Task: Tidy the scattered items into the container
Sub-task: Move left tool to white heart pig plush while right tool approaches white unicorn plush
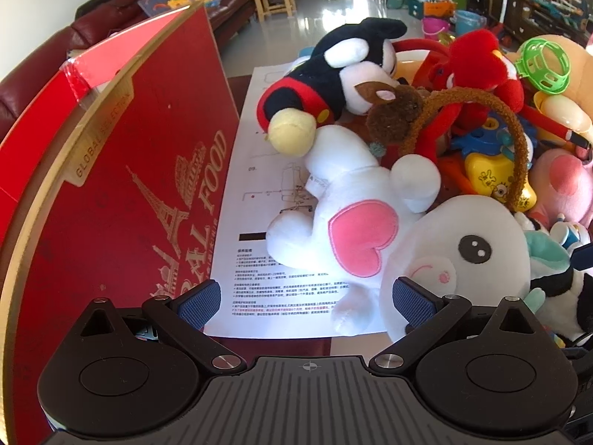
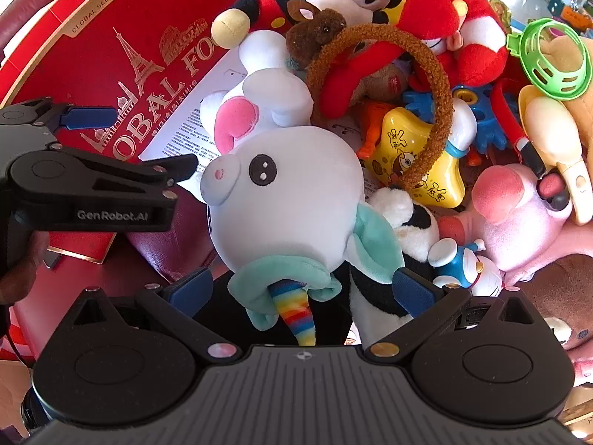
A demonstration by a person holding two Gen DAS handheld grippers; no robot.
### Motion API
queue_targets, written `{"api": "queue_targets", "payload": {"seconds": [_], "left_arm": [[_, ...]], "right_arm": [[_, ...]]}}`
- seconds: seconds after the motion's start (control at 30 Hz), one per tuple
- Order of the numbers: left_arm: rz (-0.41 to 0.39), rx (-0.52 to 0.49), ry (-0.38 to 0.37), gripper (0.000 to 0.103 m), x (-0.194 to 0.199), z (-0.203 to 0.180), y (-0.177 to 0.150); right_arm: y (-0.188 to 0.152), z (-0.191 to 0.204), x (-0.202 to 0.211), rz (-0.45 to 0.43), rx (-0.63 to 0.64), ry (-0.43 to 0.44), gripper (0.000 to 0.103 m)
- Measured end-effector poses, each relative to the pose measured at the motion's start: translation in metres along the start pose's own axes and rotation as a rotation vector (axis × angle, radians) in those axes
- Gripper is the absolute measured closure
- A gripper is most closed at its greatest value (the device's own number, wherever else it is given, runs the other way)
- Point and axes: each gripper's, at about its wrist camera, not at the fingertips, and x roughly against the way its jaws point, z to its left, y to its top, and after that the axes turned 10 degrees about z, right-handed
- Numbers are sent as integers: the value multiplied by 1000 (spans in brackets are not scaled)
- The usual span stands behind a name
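A heap of toys lies beside a red "Global Food" box lid that also shows in the right wrist view. A white unicorn plush with a rainbow horn lies on top, nearest me; it also shows in the left wrist view. My right gripper is open, its pads either side of the horn and teal mane. My left gripper is open and empty above a printed sheet, just left of the unicorn; it also shows in the right wrist view.
The pile holds a black-and-white mouse plush, a red plush, a brown fuzzy headband, a yellow star toy, a pink plush, a green plastic ring and a small blue-and-white figure. A dark red sofa stands behind.
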Motion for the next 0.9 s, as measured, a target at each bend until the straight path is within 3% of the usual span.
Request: {"api": "queue_targets", "payload": {"seconds": [0.9], "left_arm": [[3, -7, -14, 0, -4, 4, -7]], "right_arm": [[0, 1, -4, 23, -9, 11, 0]]}}
